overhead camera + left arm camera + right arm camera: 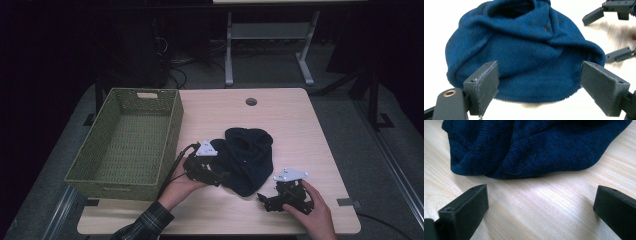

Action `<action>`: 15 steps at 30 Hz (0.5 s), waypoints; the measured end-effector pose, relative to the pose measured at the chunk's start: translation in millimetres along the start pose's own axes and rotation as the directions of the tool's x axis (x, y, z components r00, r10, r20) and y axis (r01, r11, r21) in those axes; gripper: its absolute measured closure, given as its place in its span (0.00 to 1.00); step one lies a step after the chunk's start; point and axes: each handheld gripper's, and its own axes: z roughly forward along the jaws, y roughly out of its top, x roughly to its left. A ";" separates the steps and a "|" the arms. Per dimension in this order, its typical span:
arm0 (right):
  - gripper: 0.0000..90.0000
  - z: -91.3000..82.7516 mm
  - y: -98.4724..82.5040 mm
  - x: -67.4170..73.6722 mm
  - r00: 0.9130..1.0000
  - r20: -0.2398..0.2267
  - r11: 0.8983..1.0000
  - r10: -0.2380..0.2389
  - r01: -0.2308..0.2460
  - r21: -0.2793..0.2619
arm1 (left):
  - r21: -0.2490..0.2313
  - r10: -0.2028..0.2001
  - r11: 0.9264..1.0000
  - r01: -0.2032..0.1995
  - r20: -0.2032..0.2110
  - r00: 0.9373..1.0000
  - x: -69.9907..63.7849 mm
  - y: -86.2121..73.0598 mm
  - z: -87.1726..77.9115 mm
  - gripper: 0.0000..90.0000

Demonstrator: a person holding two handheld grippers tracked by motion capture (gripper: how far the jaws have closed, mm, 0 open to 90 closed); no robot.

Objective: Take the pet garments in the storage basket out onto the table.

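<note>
The dark blue knitted wool hat (246, 159) lies crumpled on the pale wooden counter (300, 125), right of the green woven plastic basket (131, 142). The left gripper (219, 176) sits at its left edge — fingers (485, 82) spread wide, holding nothing. The right gripper (263, 197) rests just short of its near hem — fingers (471, 205) likewise wide apart and empty.

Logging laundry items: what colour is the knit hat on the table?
Dark blue knit hat, clearest in the left gripper view.
</note>
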 end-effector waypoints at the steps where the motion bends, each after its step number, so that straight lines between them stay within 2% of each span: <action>1: 0.00 -0.1 0.0 0.1 1.000 -0.001 1.000 0.001 -0.001 0.001 | 0.005 -0.003 1.000 0.003 0.002 1.000 -0.4 -3.2 -0.1 0.17; 9: 0.00 -0.1 0.0 0.1 1.000 -0.001 1.000 0.002 -0.002 0.001 | 0.056 -0.012 0.998 0.013 -0.011 1.000 -4.5 -22.1 0.8 0.17; 15: 0.00 -0.1 0.0 0.1 1.000 -0.001 1.000 0.002 -0.002 0.001 | 0.105 0.001 0.994 0.004 -0.050 0.999 -6.2 -36.0 2.6 0.17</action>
